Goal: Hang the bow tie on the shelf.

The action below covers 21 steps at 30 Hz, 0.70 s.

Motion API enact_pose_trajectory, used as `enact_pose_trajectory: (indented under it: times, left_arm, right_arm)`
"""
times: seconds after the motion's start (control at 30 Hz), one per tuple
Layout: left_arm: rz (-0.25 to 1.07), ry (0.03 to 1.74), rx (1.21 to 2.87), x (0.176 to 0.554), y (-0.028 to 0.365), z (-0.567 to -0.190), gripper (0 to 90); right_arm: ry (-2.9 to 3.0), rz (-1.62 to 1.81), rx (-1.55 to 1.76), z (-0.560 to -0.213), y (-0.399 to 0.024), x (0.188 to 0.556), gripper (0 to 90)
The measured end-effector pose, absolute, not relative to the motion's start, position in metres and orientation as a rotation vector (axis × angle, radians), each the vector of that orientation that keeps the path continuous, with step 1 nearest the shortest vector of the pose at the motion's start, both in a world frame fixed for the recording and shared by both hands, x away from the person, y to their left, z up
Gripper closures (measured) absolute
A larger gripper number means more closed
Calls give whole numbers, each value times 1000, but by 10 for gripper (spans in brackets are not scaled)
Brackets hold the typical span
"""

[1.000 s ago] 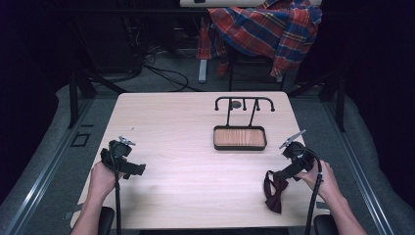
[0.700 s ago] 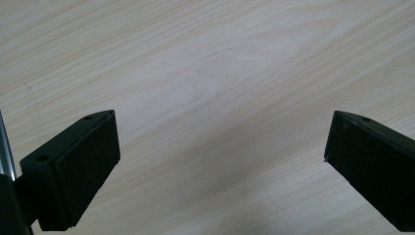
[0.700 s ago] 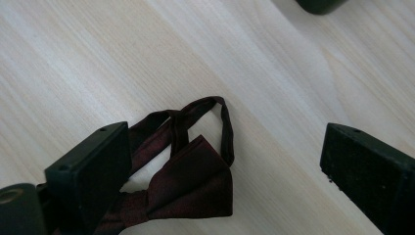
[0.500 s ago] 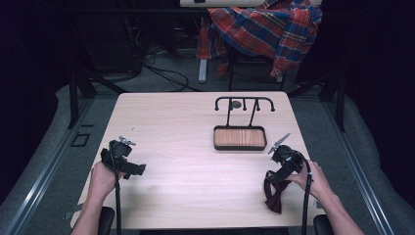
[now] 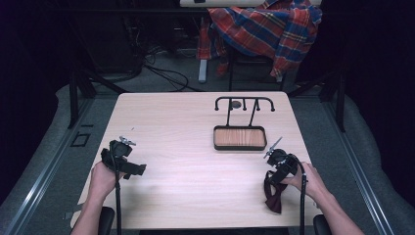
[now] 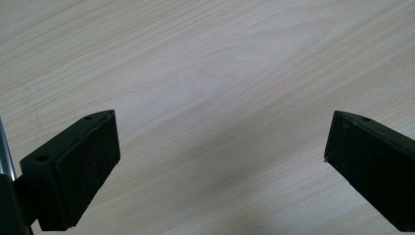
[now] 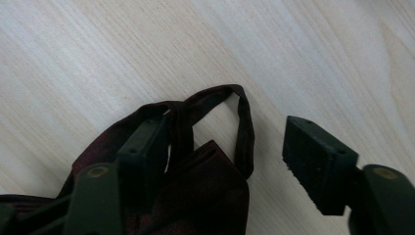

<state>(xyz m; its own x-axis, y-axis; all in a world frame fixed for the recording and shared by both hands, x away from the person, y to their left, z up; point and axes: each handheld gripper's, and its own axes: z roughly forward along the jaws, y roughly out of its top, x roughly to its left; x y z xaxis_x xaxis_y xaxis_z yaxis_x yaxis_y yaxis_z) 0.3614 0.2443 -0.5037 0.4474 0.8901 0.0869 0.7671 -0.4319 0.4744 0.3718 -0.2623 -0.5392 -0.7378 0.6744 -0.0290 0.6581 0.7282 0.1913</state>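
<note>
A dark red bow tie point(image 5: 274, 198) lies crumpled near the table's front right edge. In the right gripper view the bow tie point(image 7: 205, 196) has a strap loop arching up between the jaws. My right gripper point(image 5: 272, 182) points down onto it. Its jaws have just been closing, and in the right gripper view the right gripper point(image 7: 222, 134) has its left jaw against the fabric while its right jaw stands clear of the strap. My left gripper point(image 5: 133, 168) rests at the front left. In the left gripper view the left gripper point(image 6: 220, 161) is wide open over bare wood.
A black hook stand with a wooden tray point(image 5: 240, 138) stands right of centre, beyond the right hand. A plaid shirt point(image 5: 264, 29) hangs on a chair past the far edge. The light wooden table point(image 5: 186, 147) stretches between the two grippers.
The right gripper has sunk onto the bow tie and shifted slightly left, with its jaws narrower around the strap. The left gripper has stayed put.
</note>
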Motion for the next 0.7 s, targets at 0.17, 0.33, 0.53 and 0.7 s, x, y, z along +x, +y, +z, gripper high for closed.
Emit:
enact_pose_trajectory:
  times: [0.17, 0.33, 0.53, 0.7]
  left_arm:
    - [461, 1403, 2341, 362, 244, -504, 1]
    - [460, 1405, 2343, 362, 244, -504, 1]
    - [461, 1404, 2347, 362, 244, -504, 1]
    - [461, 1405, 2346, 362, 245, -504, 1]
  right_arm:
    - [2839, 226, 1108, -540, -267, 375, 441]
    - [2812, 241, 1166, -543, -270, 377, 556]
    - [2771, 263, 1206, -539, -276, 378, 493]
    - [2732, 233, 1321, -546, -284, 382, 410]
